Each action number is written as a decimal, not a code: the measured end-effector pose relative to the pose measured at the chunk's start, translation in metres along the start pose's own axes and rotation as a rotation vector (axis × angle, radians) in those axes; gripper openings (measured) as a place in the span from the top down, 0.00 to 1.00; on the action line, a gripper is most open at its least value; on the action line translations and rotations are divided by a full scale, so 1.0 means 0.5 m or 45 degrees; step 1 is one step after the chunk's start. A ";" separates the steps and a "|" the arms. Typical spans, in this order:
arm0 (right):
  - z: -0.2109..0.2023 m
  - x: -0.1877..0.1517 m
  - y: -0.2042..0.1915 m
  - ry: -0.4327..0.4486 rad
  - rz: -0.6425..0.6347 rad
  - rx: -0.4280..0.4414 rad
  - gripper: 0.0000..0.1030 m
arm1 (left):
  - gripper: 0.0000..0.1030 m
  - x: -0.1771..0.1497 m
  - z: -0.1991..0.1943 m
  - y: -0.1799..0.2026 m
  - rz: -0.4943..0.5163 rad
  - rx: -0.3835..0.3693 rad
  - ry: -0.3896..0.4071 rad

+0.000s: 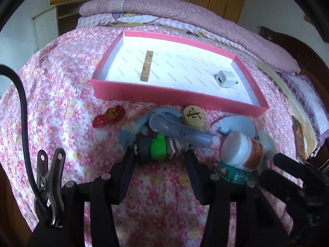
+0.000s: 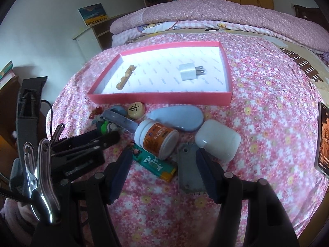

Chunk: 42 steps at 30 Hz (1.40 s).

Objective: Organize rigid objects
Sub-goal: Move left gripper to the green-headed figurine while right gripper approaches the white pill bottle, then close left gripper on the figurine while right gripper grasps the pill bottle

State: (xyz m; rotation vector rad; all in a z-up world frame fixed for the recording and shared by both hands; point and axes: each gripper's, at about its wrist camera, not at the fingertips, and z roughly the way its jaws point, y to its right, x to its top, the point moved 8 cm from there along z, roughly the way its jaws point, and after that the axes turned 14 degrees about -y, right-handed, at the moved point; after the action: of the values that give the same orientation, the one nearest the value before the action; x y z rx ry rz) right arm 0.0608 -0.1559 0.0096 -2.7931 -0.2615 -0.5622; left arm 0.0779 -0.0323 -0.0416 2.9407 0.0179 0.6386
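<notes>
A small toy [image 1: 160, 149] with a dark blue end, a green band and a striped end lies on the flowered bedspread. My left gripper [image 1: 159, 156] is open around it, one finger beside each end. My right gripper [image 2: 164, 160] stands open over a green lighter [image 2: 154, 163], with a white pill bottle [image 2: 156, 139] with an orange label just ahead and a grey toothed plate [image 2: 188, 168] by its right finger. The pink tray [image 1: 144, 93] beyond holds a wooden block [image 1: 147, 65] and a white charger plug [image 1: 225, 79].
Around the toy lie a red toy car [image 1: 109, 116], a grey-blue scoop [image 1: 181, 130], a wooden chess disc [image 1: 193, 116], a pale blue oval case [image 2: 176, 118] and a white case [image 2: 218, 142]. A folded quilt [image 2: 205, 14] lies at the far end of the bed.
</notes>
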 end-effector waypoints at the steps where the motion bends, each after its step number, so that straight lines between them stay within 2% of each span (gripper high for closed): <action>1: 0.001 -0.001 -0.001 -0.001 0.002 0.001 0.36 | 0.49 0.003 0.002 0.001 0.002 0.007 0.005; 6: 0.010 -0.003 0.001 -0.013 0.011 0.009 0.36 | 0.49 0.014 0.009 0.000 -0.012 0.018 0.014; 19: 0.027 -0.009 0.008 -0.029 0.032 0.030 0.36 | 0.49 0.016 0.012 0.007 0.051 0.068 0.049; 25: 0.027 -0.011 0.010 -0.029 0.039 0.030 0.36 | 0.49 0.003 0.003 -0.004 0.054 0.035 0.042; 34: 0.031 -0.001 0.000 -0.019 0.043 0.033 0.36 | 0.49 -0.025 -0.024 -0.028 0.091 0.070 0.052; 42: 0.058 0.021 -0.023 -0.037 0.048 0.039 0.36 | 0.49 -0.040 -0.029 -0.035 0.098 0.037 0.039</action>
State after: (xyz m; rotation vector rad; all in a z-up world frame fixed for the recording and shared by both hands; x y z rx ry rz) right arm 0.0778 -0.1347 -0.0094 -2.7724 -0.2211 -0.5045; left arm 0.0539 -0.0140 -0.0392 2.9720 -0.0840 0.6999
